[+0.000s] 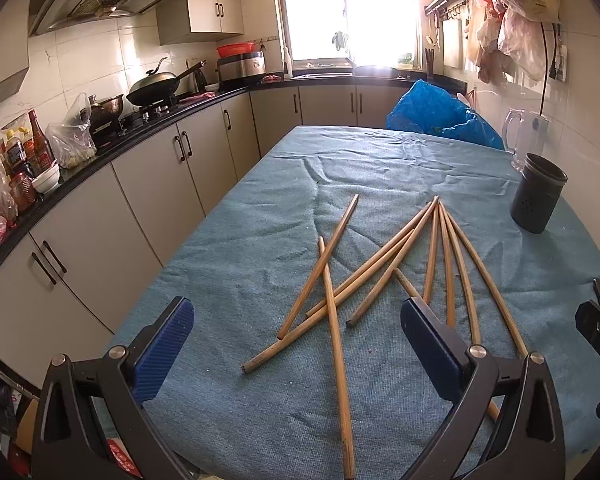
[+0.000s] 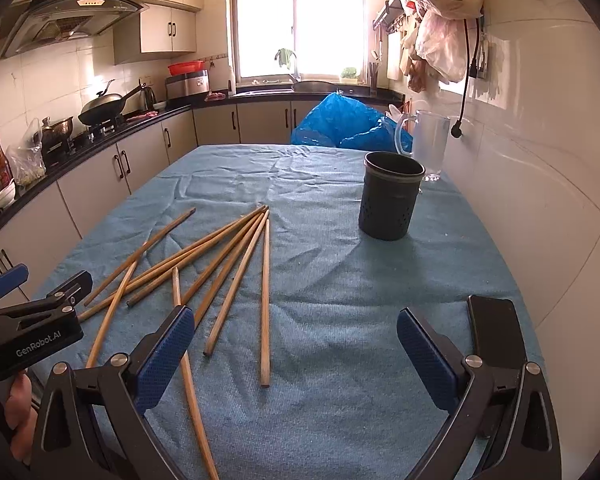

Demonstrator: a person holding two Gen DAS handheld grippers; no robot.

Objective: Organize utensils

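The table (image 1: pixel 228 240), covered by a blue cloth, carries all task items. Left gripper (image 1: pixel 296 344) is level above the near edge, jaws spread wide, holding nothing. Right gripper (image 2: pixel 294 348) is posed likewise, jaws spread and empty. The dark perforated holder (image 2: pixel 390 196) stands upright at 1 o'clock from the right gripper; its interior cannot be seen. The wooden chopsticks (image 1: pixel 380 276) lie fanned and crossed, directly at 12 o'clock from the left gripper and at 10 to 11 o'clock from the right.
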